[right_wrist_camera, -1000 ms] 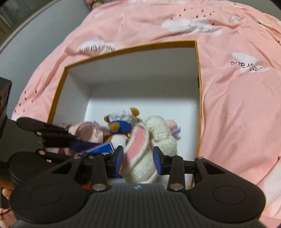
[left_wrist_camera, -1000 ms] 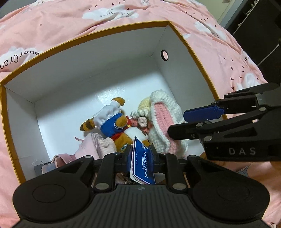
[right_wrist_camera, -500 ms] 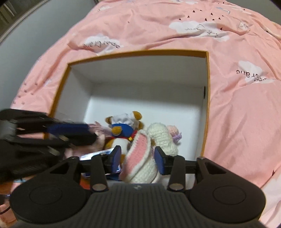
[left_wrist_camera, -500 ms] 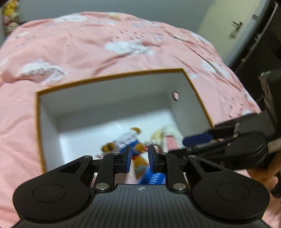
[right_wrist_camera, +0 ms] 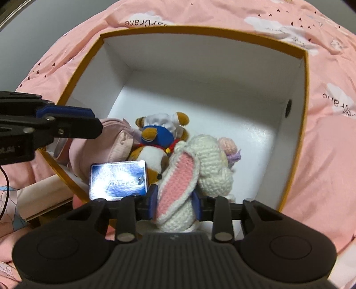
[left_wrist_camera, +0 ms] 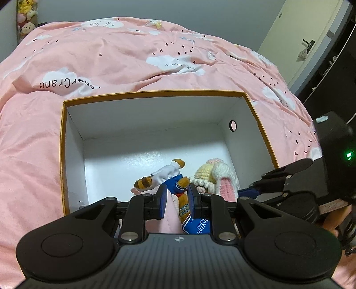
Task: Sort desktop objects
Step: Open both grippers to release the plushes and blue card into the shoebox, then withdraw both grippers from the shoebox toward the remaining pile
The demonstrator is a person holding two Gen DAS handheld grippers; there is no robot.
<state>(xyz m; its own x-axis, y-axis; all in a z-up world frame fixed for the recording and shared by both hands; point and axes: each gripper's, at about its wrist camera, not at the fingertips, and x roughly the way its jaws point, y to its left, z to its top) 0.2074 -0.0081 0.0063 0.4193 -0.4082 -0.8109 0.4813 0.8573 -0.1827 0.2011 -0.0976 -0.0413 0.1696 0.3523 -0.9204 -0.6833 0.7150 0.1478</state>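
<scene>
Right tongs (right_wrist_camera: 174, 205) lower, just closing around crocheted ear (right_wrist_camera: 178, 177).

A home bedroom: a bed (left_wrist_camera: 111, 57) under a pink cloud-print duvet (left_wrist_camera: 169, 62) beyond the jaws, plush toys (left_wrist_camera: 24, 20) stacked at the far wall.

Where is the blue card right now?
In the right wrist view the blue card lies in the box, near its front left, leaning on the bear beside the bunny.
</scene>
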